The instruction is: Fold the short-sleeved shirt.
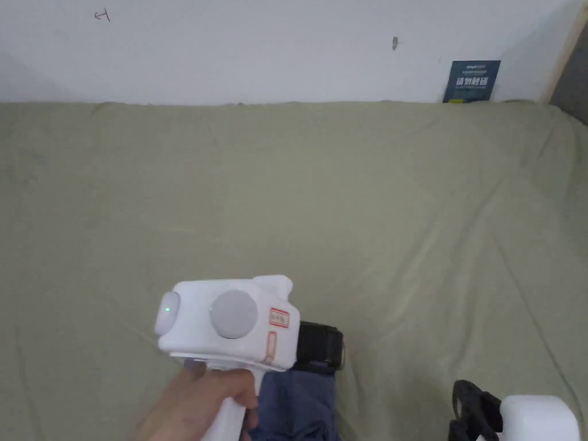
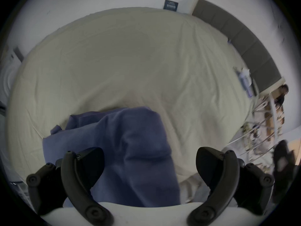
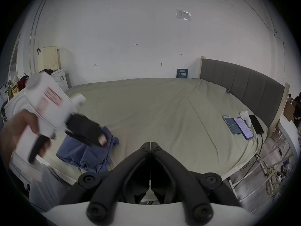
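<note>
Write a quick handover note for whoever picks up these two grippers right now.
Left gripper: open, fingers either side of the blue shirt, not clamped on it.
Right gripper: shut, holding nothing, near the bed's front edge.
Shirt: crumpled in a heap at the near edge of the green bed sheet.
Done: no fold yet.
Left: spread the shirt flat, then fold it. Phones lie at the far right; keep clear.

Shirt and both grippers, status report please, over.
Left gripper open over the shirt. Right gripper shut, empty, held off the bed. Shirt bunched at near edge, unfolded. Phones far right, not in the way.
</note>
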A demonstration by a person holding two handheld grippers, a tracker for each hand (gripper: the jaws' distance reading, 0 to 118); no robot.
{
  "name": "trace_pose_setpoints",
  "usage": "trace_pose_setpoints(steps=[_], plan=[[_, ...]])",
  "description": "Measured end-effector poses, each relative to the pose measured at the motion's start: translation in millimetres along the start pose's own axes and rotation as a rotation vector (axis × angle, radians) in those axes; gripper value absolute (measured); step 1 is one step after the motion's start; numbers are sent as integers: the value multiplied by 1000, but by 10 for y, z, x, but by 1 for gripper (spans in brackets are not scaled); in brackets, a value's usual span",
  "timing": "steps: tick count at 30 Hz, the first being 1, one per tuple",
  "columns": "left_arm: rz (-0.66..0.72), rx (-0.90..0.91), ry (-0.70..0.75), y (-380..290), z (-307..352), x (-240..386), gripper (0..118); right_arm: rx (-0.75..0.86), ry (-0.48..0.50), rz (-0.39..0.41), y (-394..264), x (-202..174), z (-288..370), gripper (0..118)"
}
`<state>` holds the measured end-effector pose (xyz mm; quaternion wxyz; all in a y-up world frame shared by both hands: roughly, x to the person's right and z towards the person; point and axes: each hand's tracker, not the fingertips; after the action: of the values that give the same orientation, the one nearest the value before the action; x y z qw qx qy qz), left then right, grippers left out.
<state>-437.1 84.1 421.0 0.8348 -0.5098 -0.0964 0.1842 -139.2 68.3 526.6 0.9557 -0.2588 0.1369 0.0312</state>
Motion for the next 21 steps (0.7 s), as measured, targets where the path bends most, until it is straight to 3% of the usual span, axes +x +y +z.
trace_pose_setpoints(steps=[2,3,5,6,16,21], plan=[[65,96,-70,-57,384,-191,101,-3,13,-5,1,-23,-25,0],[107,134,-115,-70,466,-335,85,-5,18,-4,1,-39,-34,0],[158,132,-167,-117,497,-587,10,-9,26,7,-6,-79,-40,0],[195,140,-161,-146,475,-678,0,-10,31,9,-7,-91,-46,0],[202,-58,-296,-365,-936,-412,0,-79,36,-3,-95,-40,-77,0],[297,-51,-353,-421,-840,-536,0,-124,81,3,-126,-5,-148,0]])
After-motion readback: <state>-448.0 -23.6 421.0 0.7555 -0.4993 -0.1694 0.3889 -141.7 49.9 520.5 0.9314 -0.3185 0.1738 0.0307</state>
